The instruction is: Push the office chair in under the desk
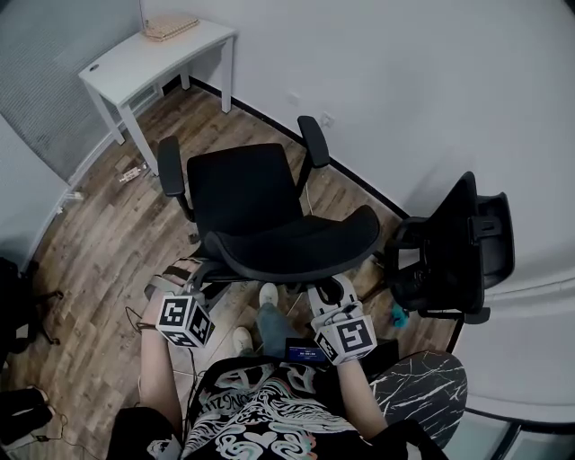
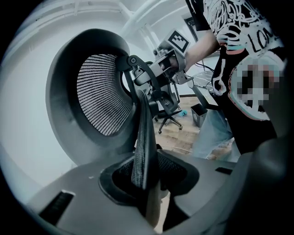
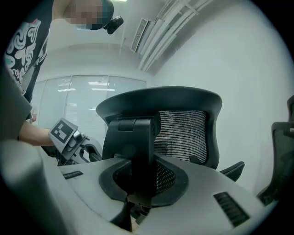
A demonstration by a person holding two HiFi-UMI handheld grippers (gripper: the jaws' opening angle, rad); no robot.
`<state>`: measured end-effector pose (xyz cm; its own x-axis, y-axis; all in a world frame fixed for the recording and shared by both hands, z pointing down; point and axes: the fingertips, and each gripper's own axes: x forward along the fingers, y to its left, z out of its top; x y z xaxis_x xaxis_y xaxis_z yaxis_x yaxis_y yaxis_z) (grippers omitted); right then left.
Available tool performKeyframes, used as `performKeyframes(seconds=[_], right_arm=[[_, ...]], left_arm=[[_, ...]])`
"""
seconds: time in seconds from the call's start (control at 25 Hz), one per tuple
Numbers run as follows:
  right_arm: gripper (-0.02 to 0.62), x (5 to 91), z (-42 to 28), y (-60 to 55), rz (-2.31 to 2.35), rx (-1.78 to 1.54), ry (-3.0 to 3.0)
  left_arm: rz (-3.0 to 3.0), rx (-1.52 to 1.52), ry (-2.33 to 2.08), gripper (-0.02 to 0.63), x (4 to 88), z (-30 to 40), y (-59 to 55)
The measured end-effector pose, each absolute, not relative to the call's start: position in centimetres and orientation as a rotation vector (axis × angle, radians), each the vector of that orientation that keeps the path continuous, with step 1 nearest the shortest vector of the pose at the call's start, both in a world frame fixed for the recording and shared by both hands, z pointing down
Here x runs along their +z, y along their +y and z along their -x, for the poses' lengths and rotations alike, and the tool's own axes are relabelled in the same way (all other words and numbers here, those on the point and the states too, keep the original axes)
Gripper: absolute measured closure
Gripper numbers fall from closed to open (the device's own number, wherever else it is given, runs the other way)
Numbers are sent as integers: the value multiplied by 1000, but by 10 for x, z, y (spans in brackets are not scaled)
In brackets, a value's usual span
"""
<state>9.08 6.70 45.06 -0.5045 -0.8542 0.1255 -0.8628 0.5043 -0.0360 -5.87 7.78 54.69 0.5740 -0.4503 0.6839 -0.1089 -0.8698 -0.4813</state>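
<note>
The black office chair point(image 1: 269, 211) stands mid-floor, its seat toward the white desk point(image 1: 144, 58) at the far left corner and its backrest point(image 1: 301, 244) toward me. My left gripper point(image 1: 195, 269) is shut on the backrest's left edge; in the left gripper view the thin rim point(image 2: 144, 137) runs between the jaws of the left gripper point(image 2: 149, 179). My right gripper point(image 1: 331, 289) is shut on the chair's back frame; in the right gripper view the black upright bracket point(image 3: 133, 147) fills the gap of the right gripper point(image 3: 140, 186). The mesh back point(image 3: 181, 133) rises behind it.
A second black chair point(image 1: 458, 252) stands close on the right by the white wall. A flat box point(image 1: 169, 27) lies on the desk. Cables point(image 1: 144, 314) trail on the wood floor at the left. The person's shoes point(image 1: 268, 295) are just behind the chair base.
</note>
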Motion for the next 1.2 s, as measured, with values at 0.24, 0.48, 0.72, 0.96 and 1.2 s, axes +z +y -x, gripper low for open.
performKeyframes(seconds=[0.24,0.48,0.72,0.96,1.2], right_arm=[[549,451,-82,61,-1504,140,-2647],[549,450,-76,48,-1501,132,-2645],[549,450,-73,36,-1486,126,-2657],[549,450,-69,27,-1462,136,-2658],[549,451,-65,12,-1447,142,-2663]], left_arm=[[2423,-1210,445,454,548,67,71],[2401,-1211,455,454,549,72,57],[2363,-1199,471,454,547,75,44],[2372,-1205,461,454,548,77,34],[2361,-1203,476,456,548,81,19]])
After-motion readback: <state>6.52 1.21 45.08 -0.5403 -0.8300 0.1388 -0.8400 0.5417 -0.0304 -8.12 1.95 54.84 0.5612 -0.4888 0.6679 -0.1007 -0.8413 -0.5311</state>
